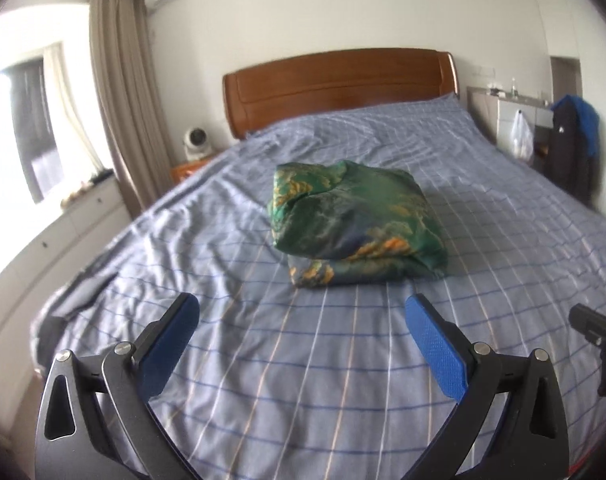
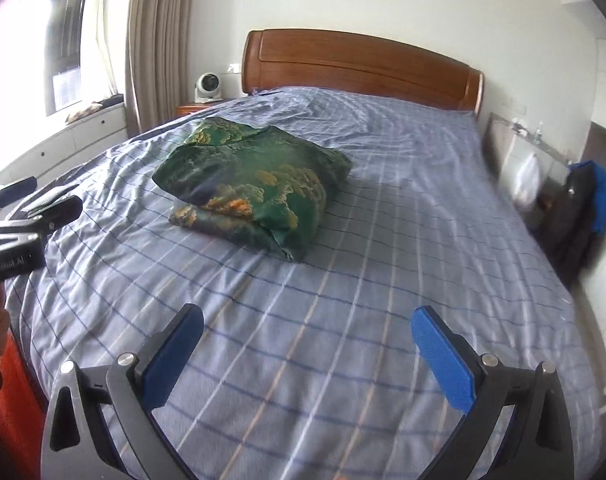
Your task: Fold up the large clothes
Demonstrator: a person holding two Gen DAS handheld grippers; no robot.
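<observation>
The green patterned garment (image 1: pixel 355 220) lies in the middle of the bed (image 1: pixel 303 360) as a compact, layered bundle, so the folding looks essentially done, though its top layer is puffy and might want a final flattening. The left hand-held gripper (image 1: pixel 303 316) and the right hand-held gripper (image 2: pixel 307 328) both hover spread wide and empty, well short of the bundle.

One folded green garment (image 1: pixel 357 226) is lying on one bed (image 1: pixel 263 360). Two grippers are showing: the left gripper (image 1: pixel 303 320) and the right gripper (image 2: pixel 307 330), each spreading two blue pads. One wooden headboard (image 1: pixel 339 84), one white fan (image 2: pixel 207 86), one curtain (image 1: pixel 115 92) and one hanging white bag (image 1: pixel 521 134) are showing.
</observation>
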